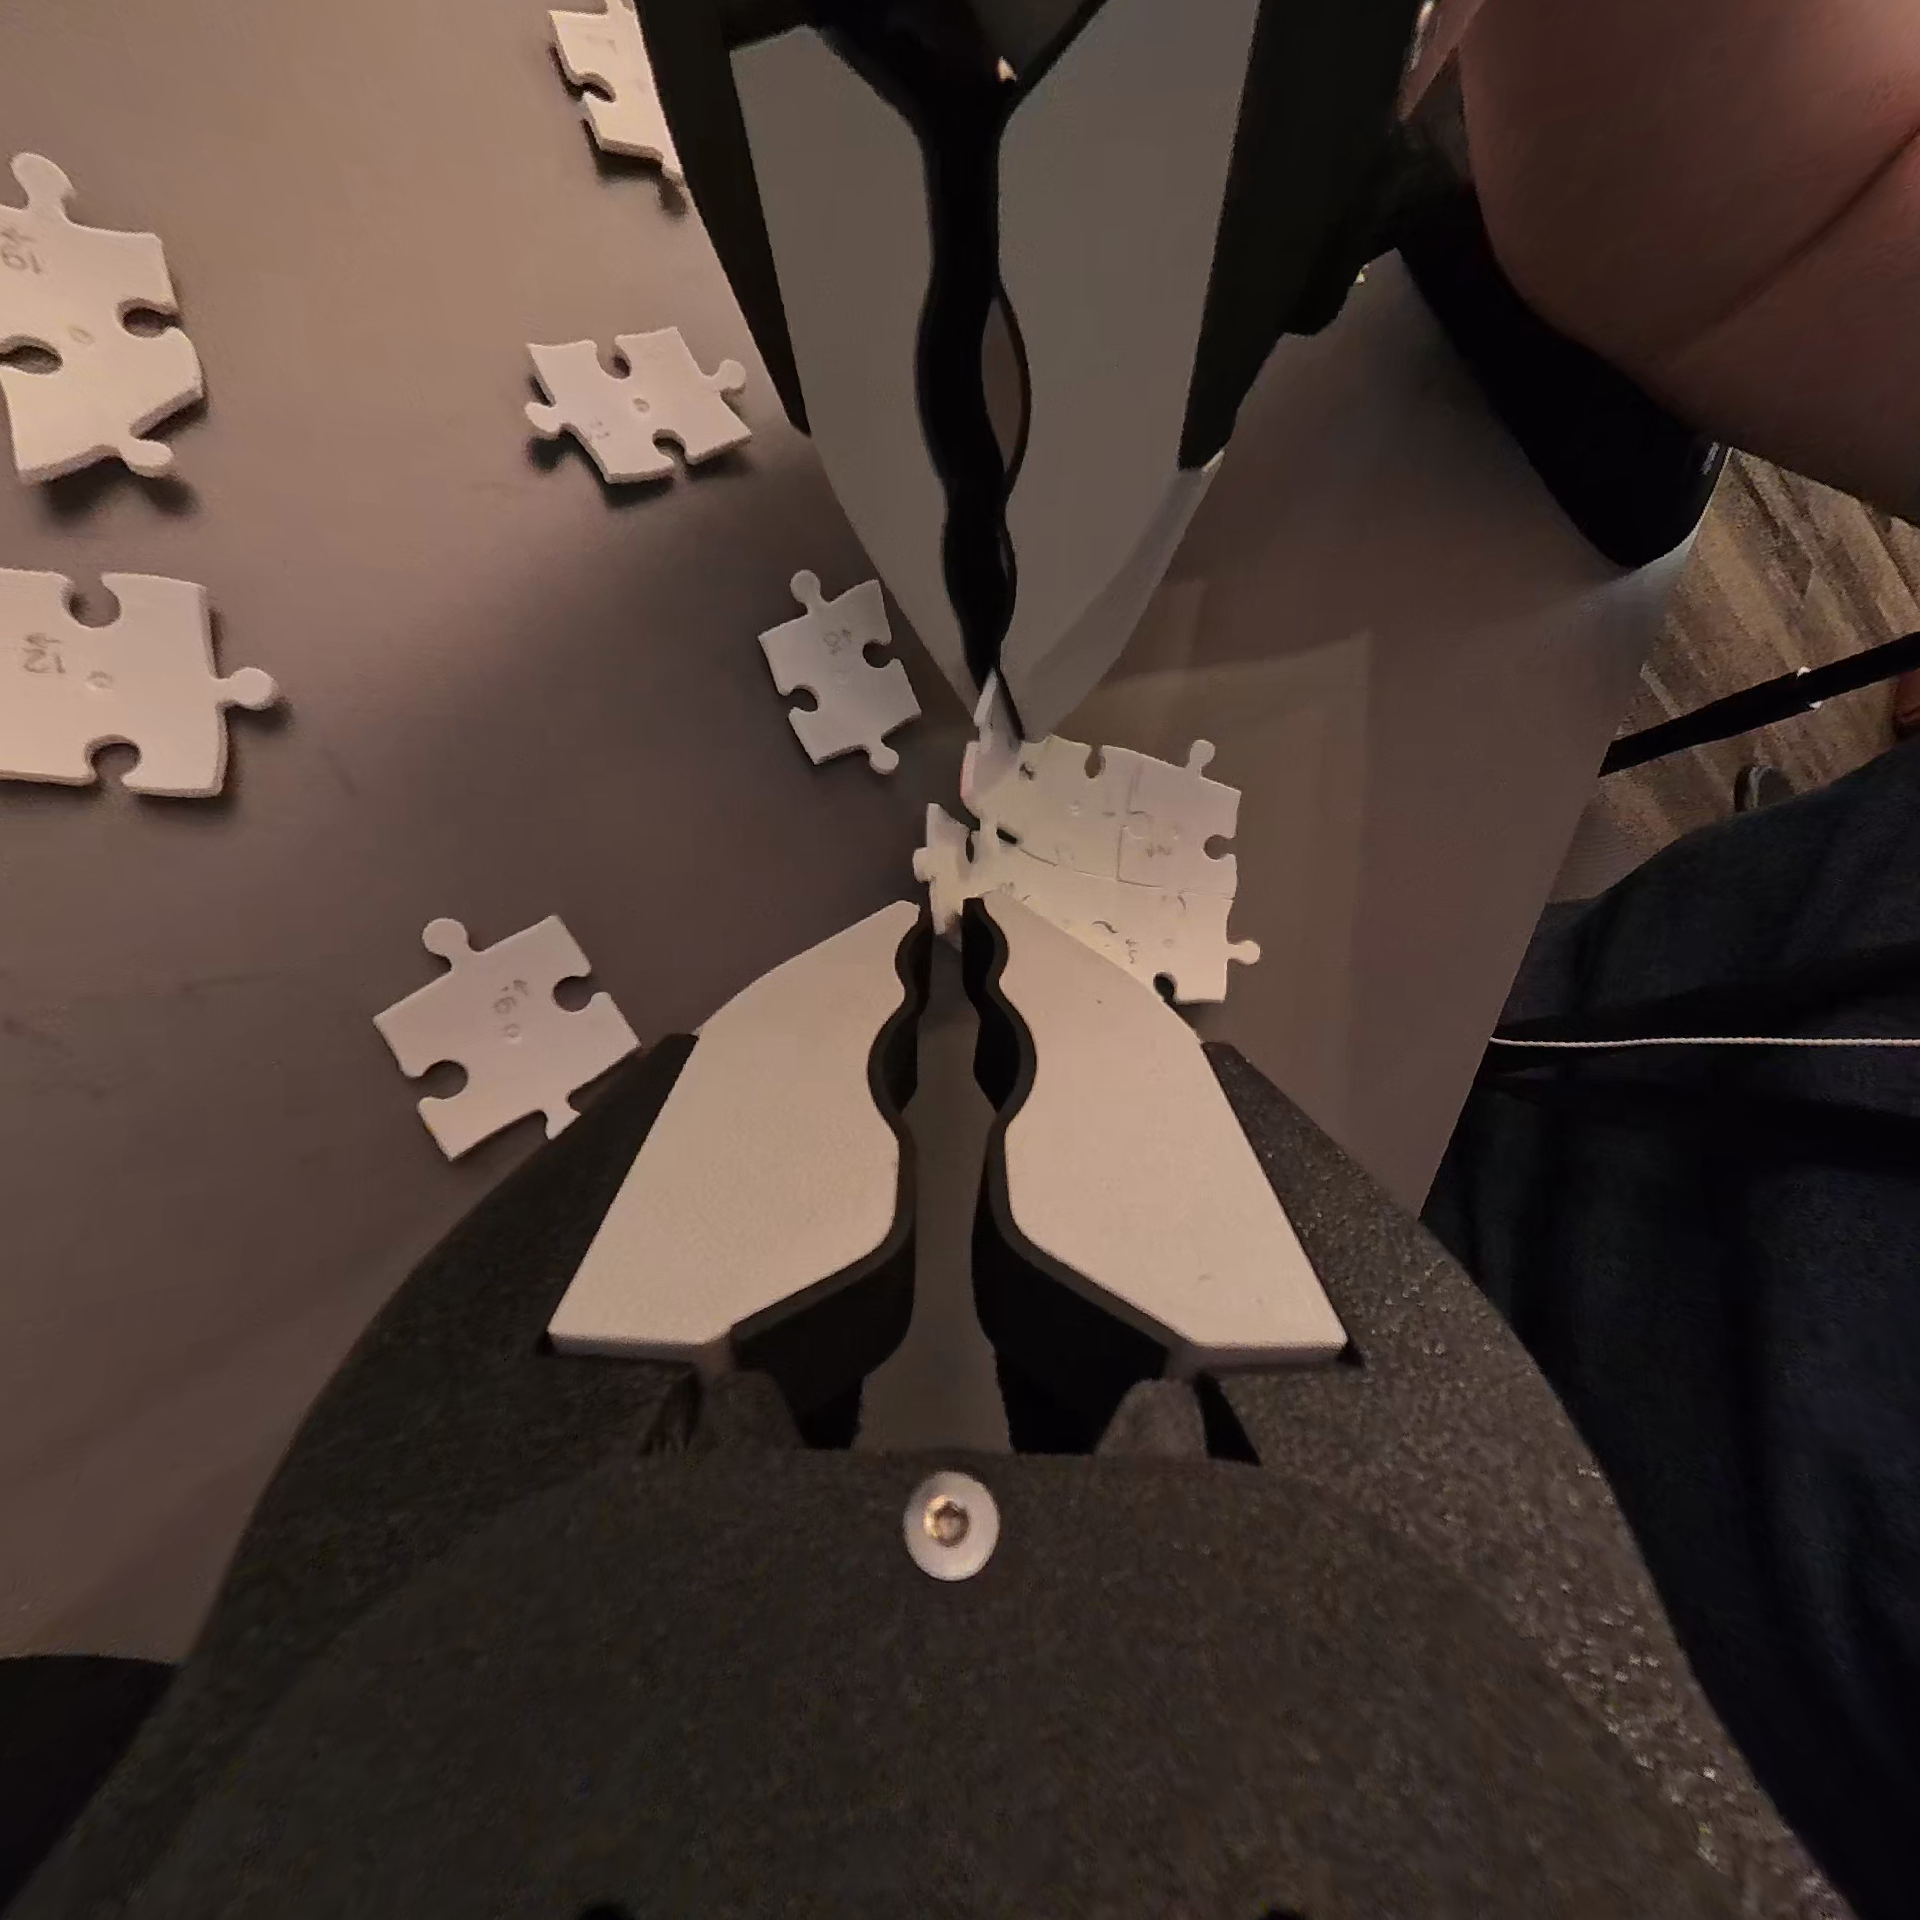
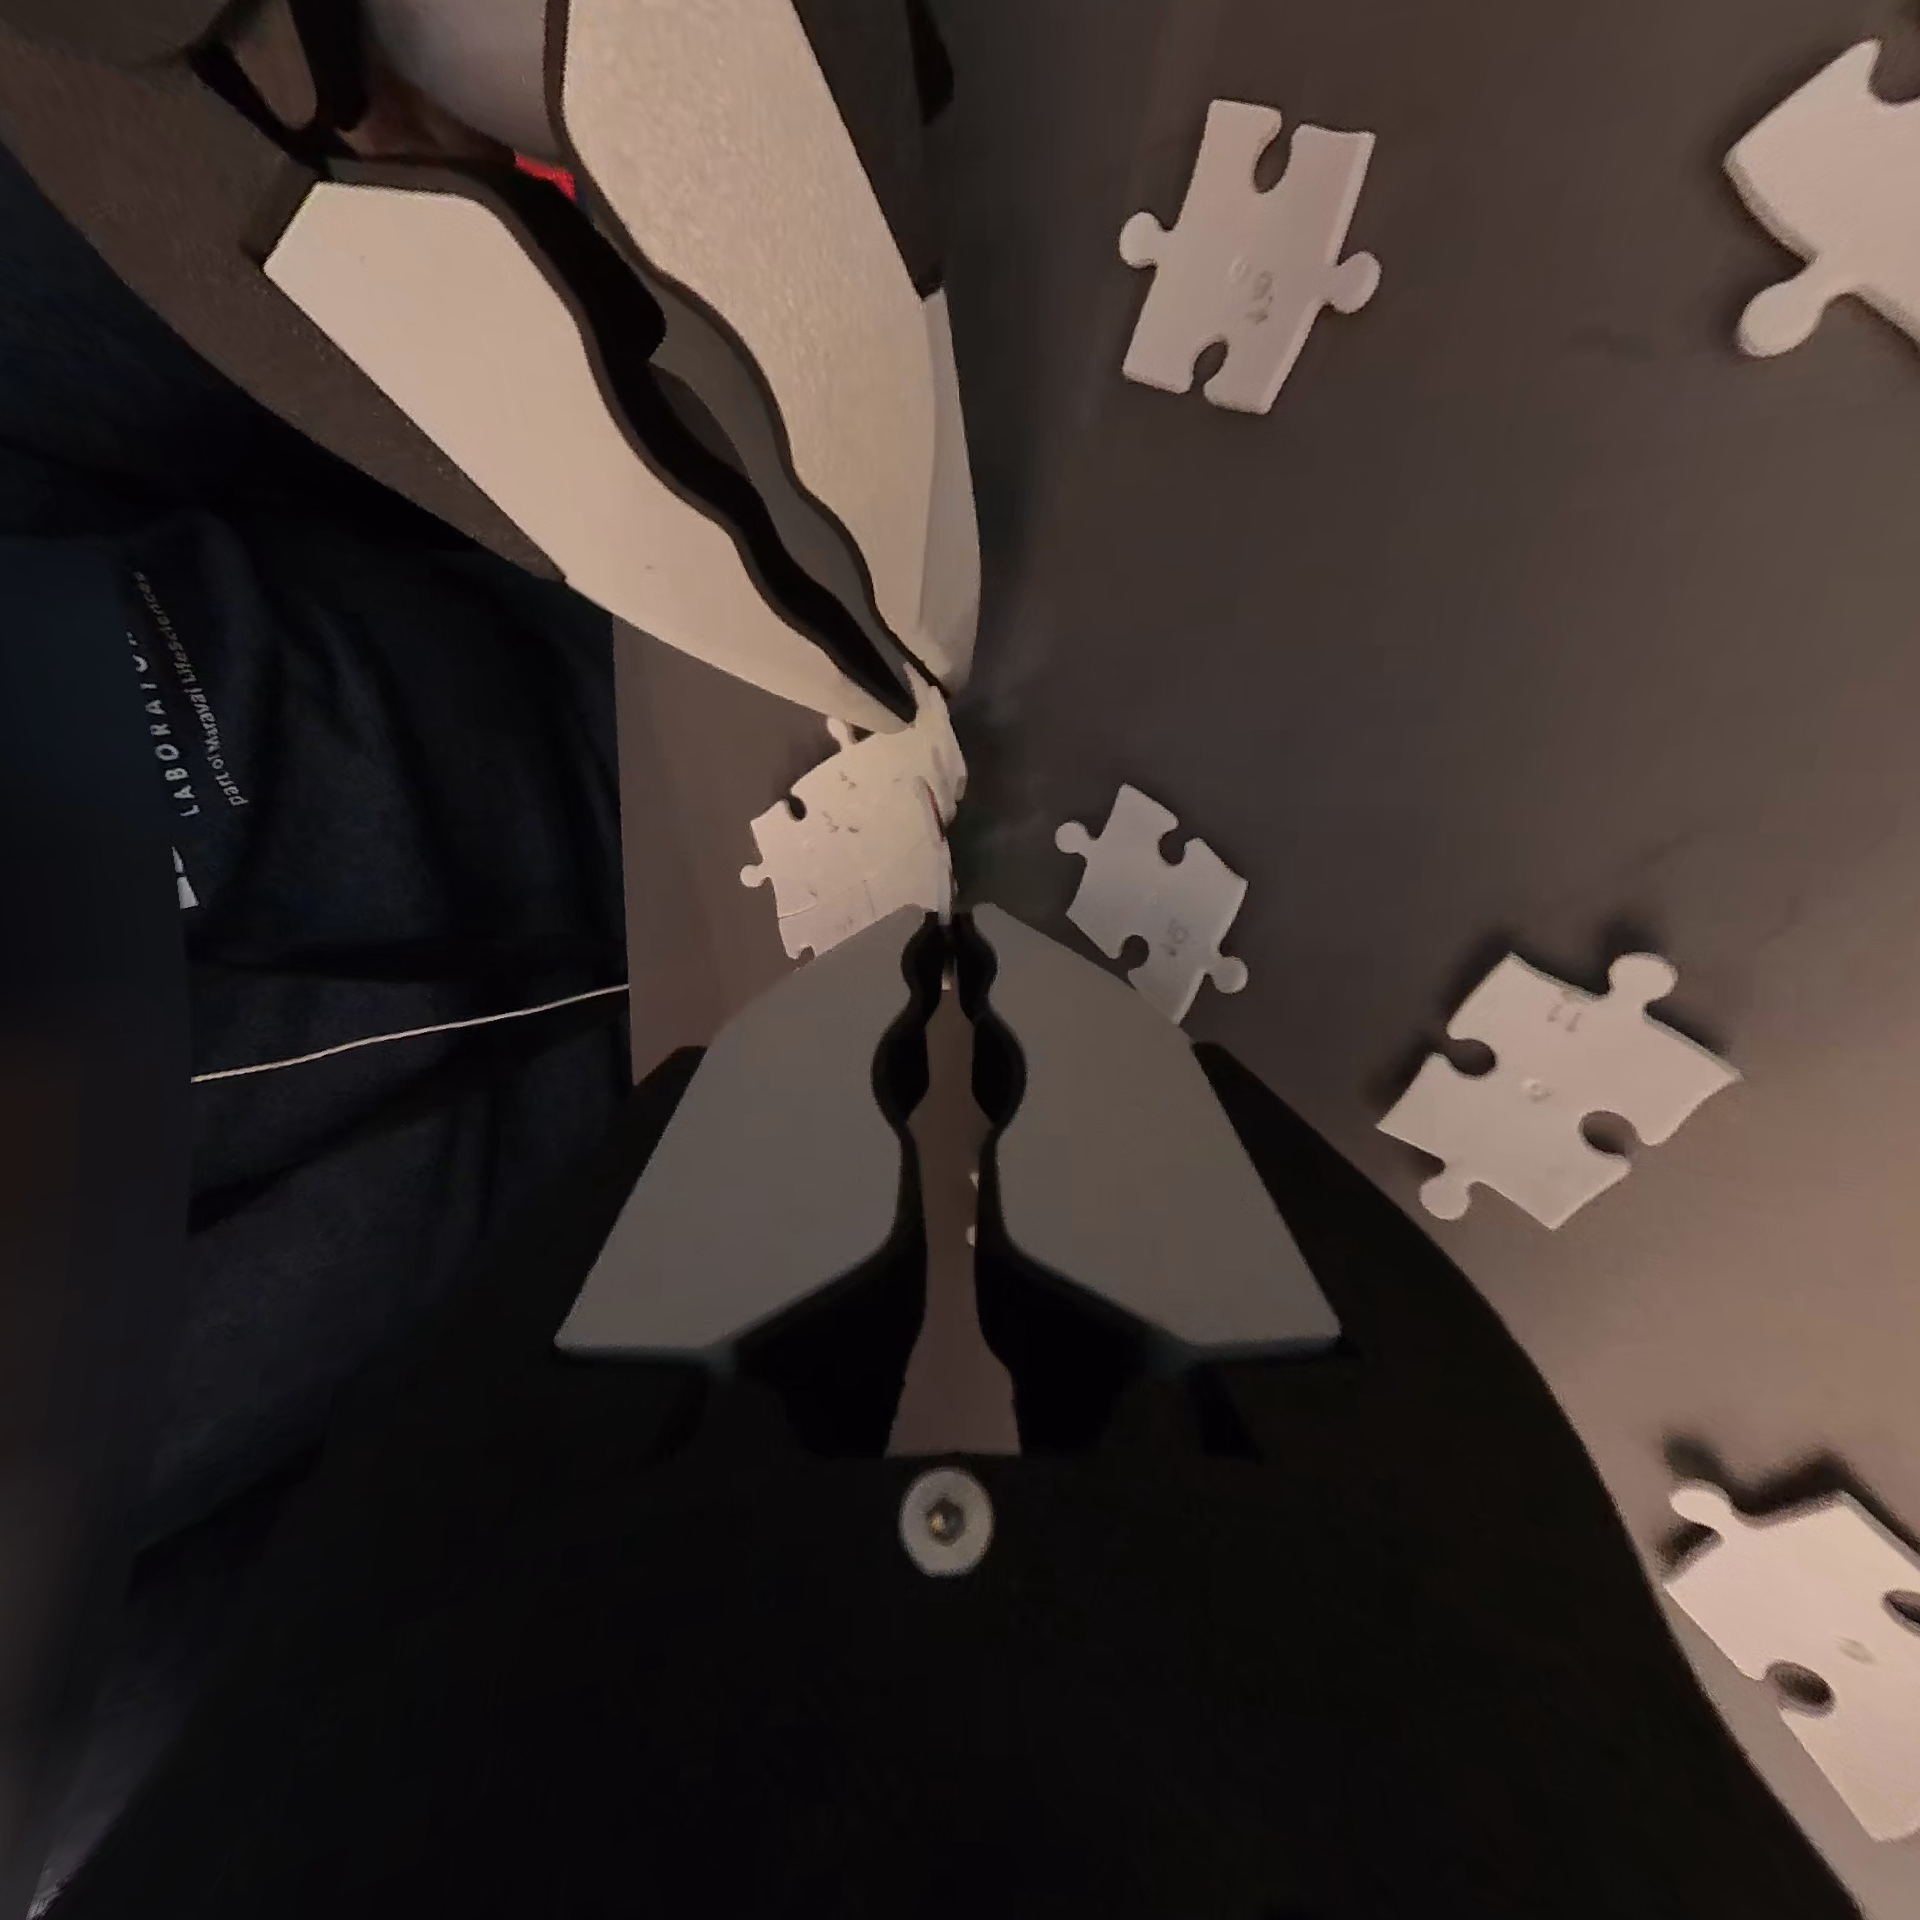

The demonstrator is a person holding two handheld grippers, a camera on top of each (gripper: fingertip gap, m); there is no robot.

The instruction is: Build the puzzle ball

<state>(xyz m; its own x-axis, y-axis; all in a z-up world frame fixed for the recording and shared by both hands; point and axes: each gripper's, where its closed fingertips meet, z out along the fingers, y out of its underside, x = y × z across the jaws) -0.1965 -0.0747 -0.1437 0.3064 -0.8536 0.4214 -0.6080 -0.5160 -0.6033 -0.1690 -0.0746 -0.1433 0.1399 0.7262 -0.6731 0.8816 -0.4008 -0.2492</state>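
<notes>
Grey table (image 1: 416,727); both hand-held grippers (image 1: 945,914) (image 2: 951,920) pinching half-hidden joined puzzle pieces (image 1: 1132,852).

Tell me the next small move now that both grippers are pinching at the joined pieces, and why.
Probably press the single piece in the left gripper sideways into the joined cluster, which the right gripper steadies. Its edge meets the cluster at an angle, not yet flush, and loose pieces wait on the table.

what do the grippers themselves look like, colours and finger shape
Both match: the left gripper and right gripper have textured black bodies, one silver screw at centre, and two flat pale-grey fingers tapering to points, with black wavy inner edges.
</notes>
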